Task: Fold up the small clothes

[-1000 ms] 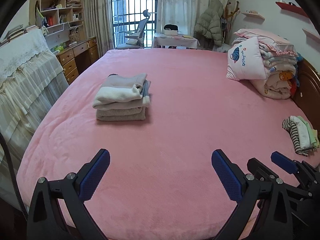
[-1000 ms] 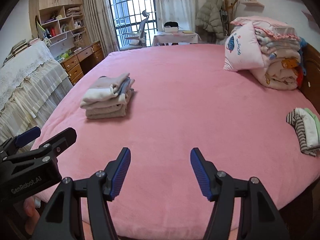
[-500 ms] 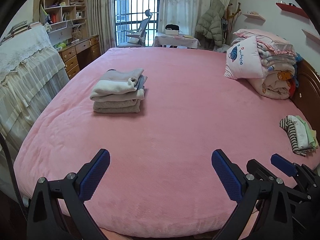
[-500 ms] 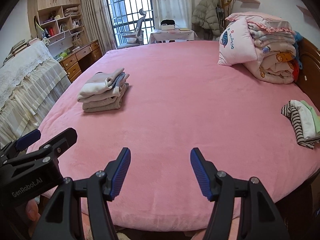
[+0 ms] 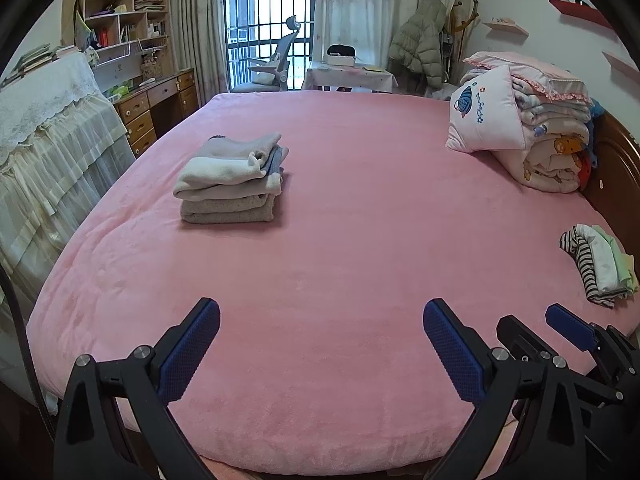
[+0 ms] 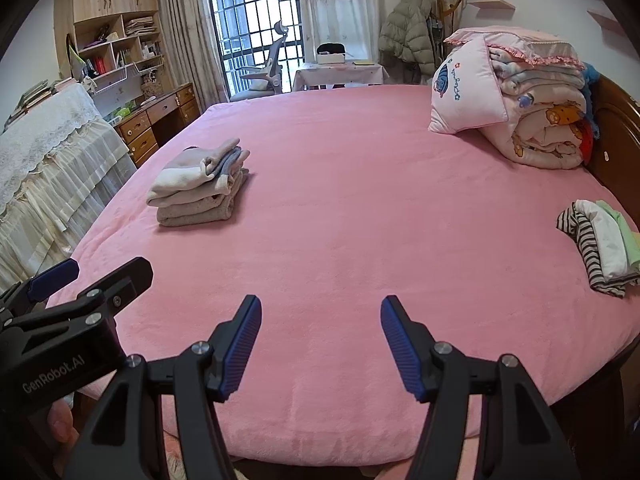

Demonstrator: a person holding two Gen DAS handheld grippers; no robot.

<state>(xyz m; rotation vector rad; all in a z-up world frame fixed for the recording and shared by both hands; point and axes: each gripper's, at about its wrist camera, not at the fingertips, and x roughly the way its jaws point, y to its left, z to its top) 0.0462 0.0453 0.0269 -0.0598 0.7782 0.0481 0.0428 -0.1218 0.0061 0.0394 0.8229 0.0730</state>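
A stack of folded beige and grey clothes (image 5: pixel 234 182) (image 6: pixel 198 184) lies on the left part of the pink bed (image 5: pixel 340 240) (image 6: pixel 340 220). A small pile of unfolded clothes, striped, white and green (image 5: pixel 598 264) (image 6: pixel 602 246), sits near the bed's right edge. My left gripper (image 5: pixel 320 340) hovers open over the bed's near edge, nothing between its blue pads. My right gripper (image 6: pixel 320 336) is open too, empty, beside the left one. Each gripper shows at the side of the other's view.
Folded quilts and a pink pillow (image 5: pixel 520 120) are stacked at the wooden headboard (image 6: pixel 616 136) on the right. A lace-covered piece of furniture (image 5: pixel 48 140) stands left of the bed. A desk (image 5: pixel 160 100), chair and barred window are beyond.
Both grippers have drawn back from the bed, so its near edge now shows below the fingers. Their jaws stayed open at the same width.
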